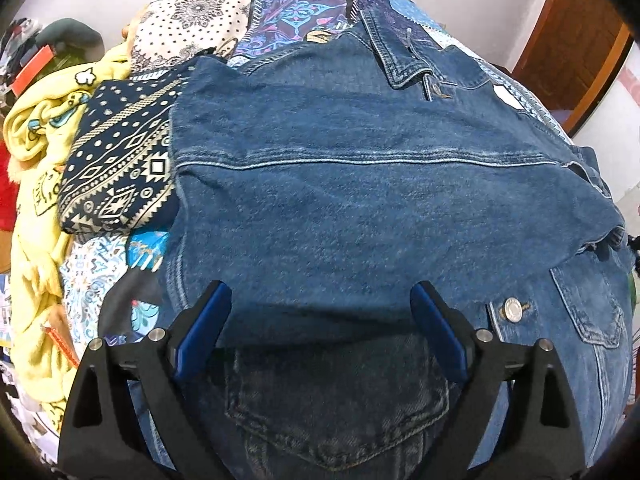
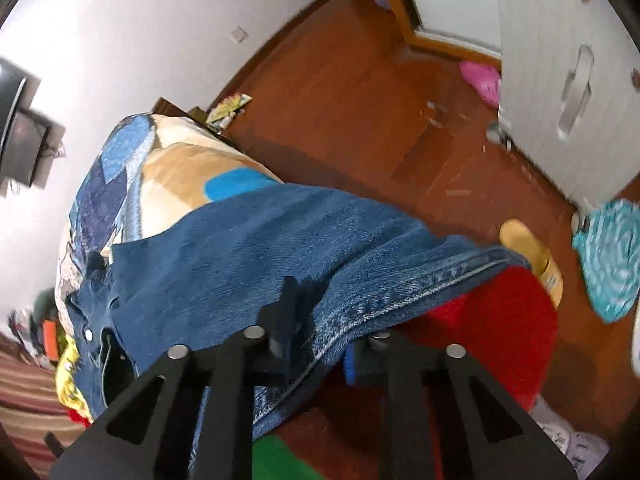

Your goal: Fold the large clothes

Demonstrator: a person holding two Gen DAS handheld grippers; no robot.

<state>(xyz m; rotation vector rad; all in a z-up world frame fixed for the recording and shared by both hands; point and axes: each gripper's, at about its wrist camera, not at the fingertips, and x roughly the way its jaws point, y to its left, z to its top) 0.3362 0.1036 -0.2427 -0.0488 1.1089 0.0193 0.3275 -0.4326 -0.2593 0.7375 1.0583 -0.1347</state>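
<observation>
A blue denim jacket (image 1: 360,184) lies spread on the patterned bedspread (image 1: 304,12), a panel folded over it, with collar and buttons toward the far right. My left gripper (image 1: 322,320) is open just above the jacket's near part, its blue-padded fingers (image 1: 208,328) wide apart with nothing between them. In the right wrist view my right gripper (image 2: 320,344) is closed on the hem of the denim jacket (image 2: 248,248) and holds that edge lifted over the bed's side. The cloth hides most of its fingers.
A navy patterned cloth (image 1: 120,160) and a yellow printed garment (image 1: 36,152) lie piled at the left. Beyond the bed is a brown floor (image 2: 360,100) with a red rug (image 2: 500,320), a yellow slipper (image 2: 532,252), a teal mat (image 2: 612,256) and white wardrobe doors (image 2: 568,80).
</observation>
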